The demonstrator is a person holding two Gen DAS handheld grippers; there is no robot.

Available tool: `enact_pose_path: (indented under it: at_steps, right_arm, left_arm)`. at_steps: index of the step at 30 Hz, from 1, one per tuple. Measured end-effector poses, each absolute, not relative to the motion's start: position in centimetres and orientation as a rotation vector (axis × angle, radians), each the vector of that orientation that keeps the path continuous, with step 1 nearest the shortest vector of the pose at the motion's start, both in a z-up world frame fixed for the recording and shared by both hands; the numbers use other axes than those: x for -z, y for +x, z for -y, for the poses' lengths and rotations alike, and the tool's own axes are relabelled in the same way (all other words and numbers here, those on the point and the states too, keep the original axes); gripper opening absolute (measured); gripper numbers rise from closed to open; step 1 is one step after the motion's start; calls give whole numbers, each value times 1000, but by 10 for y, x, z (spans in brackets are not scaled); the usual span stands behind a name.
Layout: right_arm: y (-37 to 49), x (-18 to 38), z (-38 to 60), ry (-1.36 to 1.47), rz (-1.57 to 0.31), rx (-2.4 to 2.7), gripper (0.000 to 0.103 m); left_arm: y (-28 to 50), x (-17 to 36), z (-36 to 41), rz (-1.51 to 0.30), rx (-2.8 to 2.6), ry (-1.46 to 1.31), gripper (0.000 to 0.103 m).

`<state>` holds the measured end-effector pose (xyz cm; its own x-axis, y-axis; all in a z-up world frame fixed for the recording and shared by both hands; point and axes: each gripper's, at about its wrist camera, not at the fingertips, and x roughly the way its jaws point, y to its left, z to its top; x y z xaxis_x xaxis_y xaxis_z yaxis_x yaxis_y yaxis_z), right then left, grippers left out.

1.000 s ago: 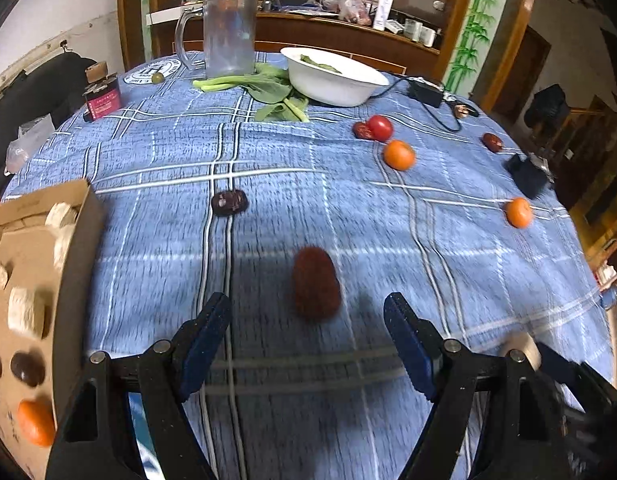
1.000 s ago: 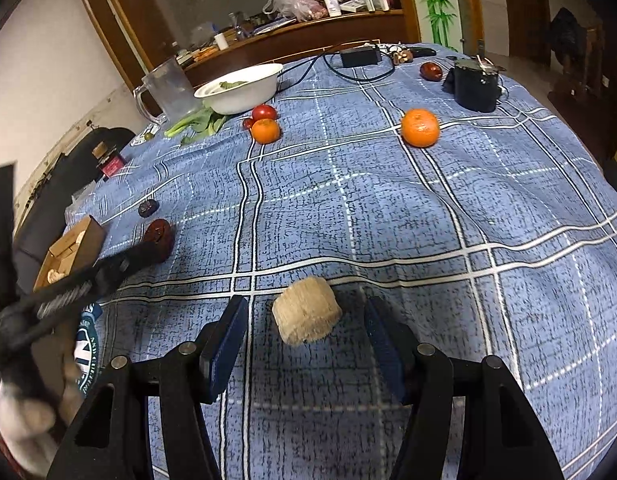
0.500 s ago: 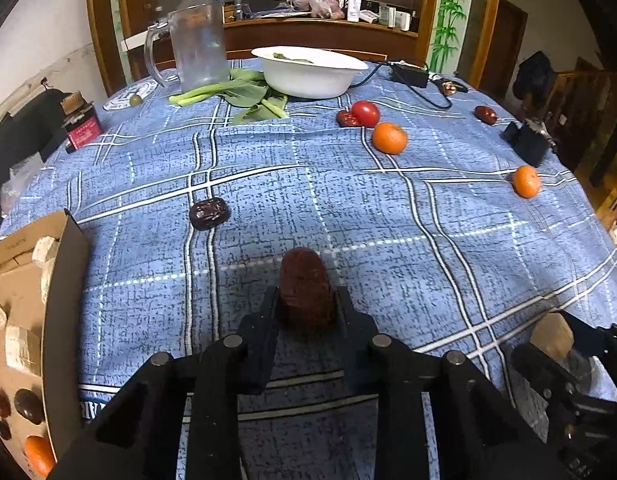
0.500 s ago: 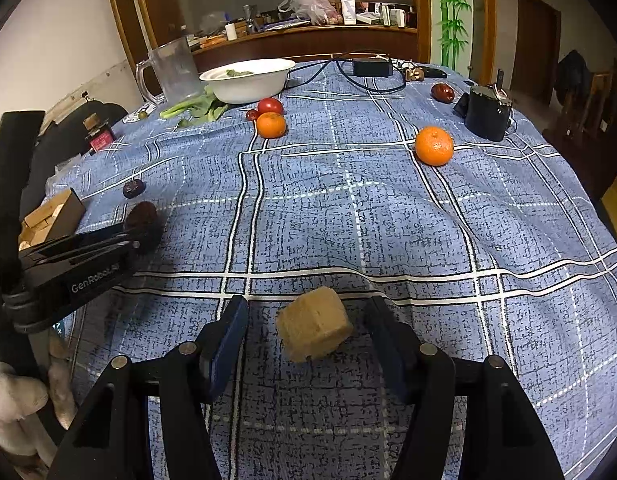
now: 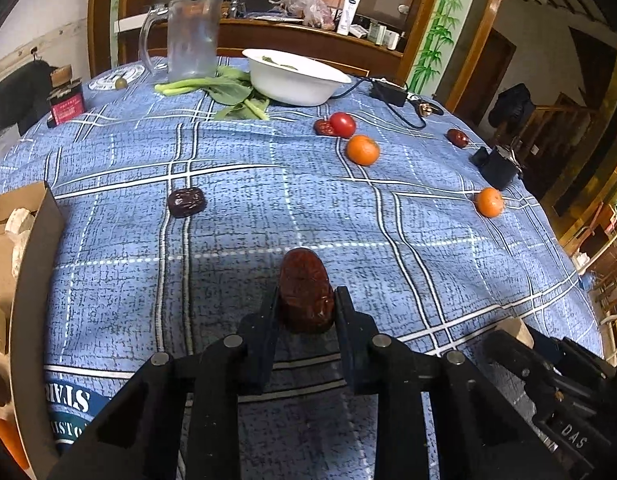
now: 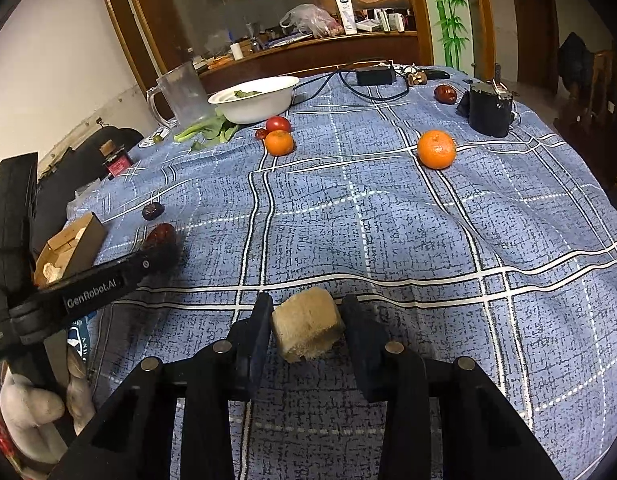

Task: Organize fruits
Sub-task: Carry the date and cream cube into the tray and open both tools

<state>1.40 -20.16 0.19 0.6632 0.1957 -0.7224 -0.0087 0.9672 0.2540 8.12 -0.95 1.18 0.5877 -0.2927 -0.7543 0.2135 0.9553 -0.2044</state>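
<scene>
My left gripper (image 5: pixel 306 300) is shut on a reddish-brown date (image 5: pixel 306 280) that rests on the blue checked tablecloth (image 5: pixel 348 220). In the right wrist view my right gripper (image 6: pixel 306 308) has its jaws closing on a tan block (image 6: pixel 306 322), with both pads against its sides. The cardboard box (image 5: pixel 36 240) at the left edge holds tan blocks, dark dates and an orange. Loose on the cloth lie a dark date (image 5: pixel 186 202), a tomato (image 5: pixel 342 124), two oranges (image 5: pixel 362 150) (image 5: pixel 489 202) and a red date (image 5: pixel 457 138).
At the far side stand a white bowl (image 5: pixel 296 76), a clear pitcher (image 5: pixel 192 36) and leafy greens (image 5: pixel 228 92). A black power adapter with its cable (image 6: pixel 374 76) and a black object (image 6: pixel 490 114) sit at the far right. The table drops off to the right.
The left jaws went from wide open to shut on the reddish-brown date. The right jaws narrowed from either side of the tan block onto it. Neither hand shifted much.
</scene>
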Motion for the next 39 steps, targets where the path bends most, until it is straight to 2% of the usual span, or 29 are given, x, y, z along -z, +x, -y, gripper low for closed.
enact_pose_path:
  at_steps: [13,23,32,39]
  right_arm:
    - [12,-2,210,280,-820,-115,38]
    - [-11,-23,179,220,-807,-156,38]
    - [-40,-68,75,135,-760,-360,39]
    - [-62,-75,-33,9,-769,-572,39]
  left_arm:
    - [18,-41,-2,-850,297,-99,25]
    - [-59,-72,-95,-786,207,-199,26]
    - [-89,-68,-206,-774,-47,-259,26]
    - [-98,-55,-258,-780,-135,-305,26]
